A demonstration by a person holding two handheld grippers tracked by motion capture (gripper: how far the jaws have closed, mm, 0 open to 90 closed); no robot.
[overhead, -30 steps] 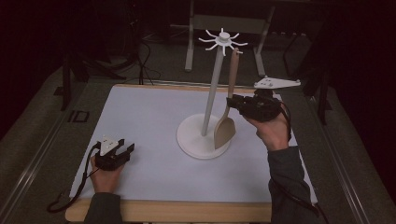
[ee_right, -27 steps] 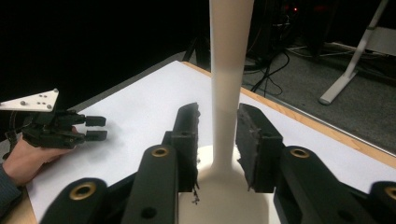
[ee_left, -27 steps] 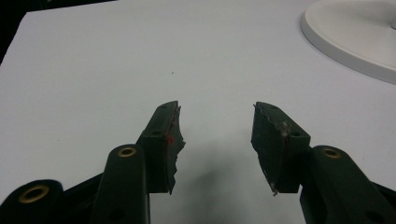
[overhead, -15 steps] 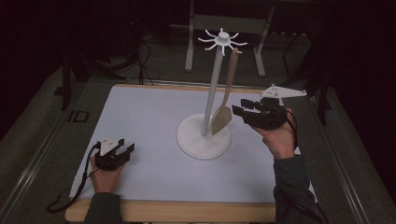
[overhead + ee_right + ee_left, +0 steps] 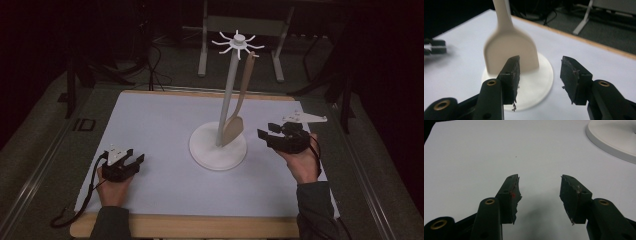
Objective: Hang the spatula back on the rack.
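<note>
My right gripper [image 5: 274,133], jaws just opened and empty, sits right of the spatula [image 5: 235,126] hanging on the stand [image 5: 218,152]. Left gripper [image 5: 131,162] rests open, near-left on the white sheet [image 5: 150,120]; dark room beyond.

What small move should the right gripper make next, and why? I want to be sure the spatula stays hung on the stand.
Probably draw the right gripper a little further back from the spatula. Its jaws have just been opening and stand apart with nothing between them, and the spatula hangs from a hook of the stand, its blade just above the base. The left gripper rests open on the table.
</note>
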